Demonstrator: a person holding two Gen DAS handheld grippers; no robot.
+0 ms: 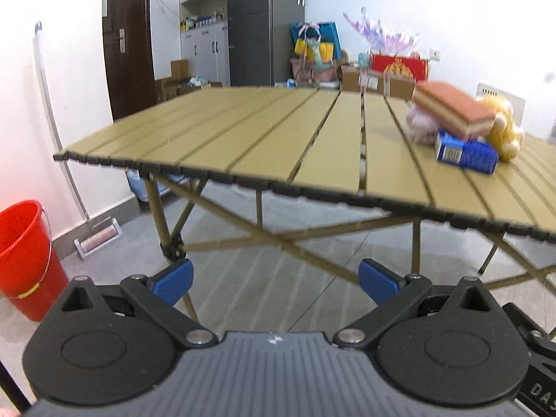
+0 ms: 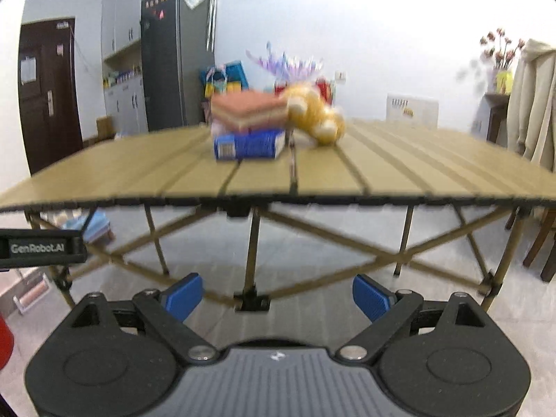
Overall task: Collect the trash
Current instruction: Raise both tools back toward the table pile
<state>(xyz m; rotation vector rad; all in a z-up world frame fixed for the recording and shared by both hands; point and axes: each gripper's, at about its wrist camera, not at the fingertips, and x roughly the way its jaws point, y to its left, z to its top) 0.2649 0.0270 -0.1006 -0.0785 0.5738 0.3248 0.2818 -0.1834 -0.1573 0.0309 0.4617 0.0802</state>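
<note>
Left tongs (image 1: pixel 276 281) and right tongs (image 2: pixel 277 297): both wide open, empty, low before the counter (image 1: pixel 243 132). Trash pile at 2 o'clock in left view: sponge (image 1: pixel 453 109) atop blue box (image 1: pixel 465 154), yellow bag (image 1: pixel 504 128) beside. Red bucket (image 1: pixel 24 257) on floor, 9 o'clock.

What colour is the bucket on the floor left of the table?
Red bucket, with a metal handle; it shows best in the left wrist view.

A tan slatted folding table (image 2: pixel 365 173) on crossed legs stands ahead of both tools, above their fingertips. On it, 1 blue carton (image 2: pixel 248 146) lies flat beside a yellow mesh bag (image 2: pixel 316 114) and a pale purple lump (image 1: pixel 422 125); a layered sponge (image 2: pixel 248 109) rests on the carton.
</note>
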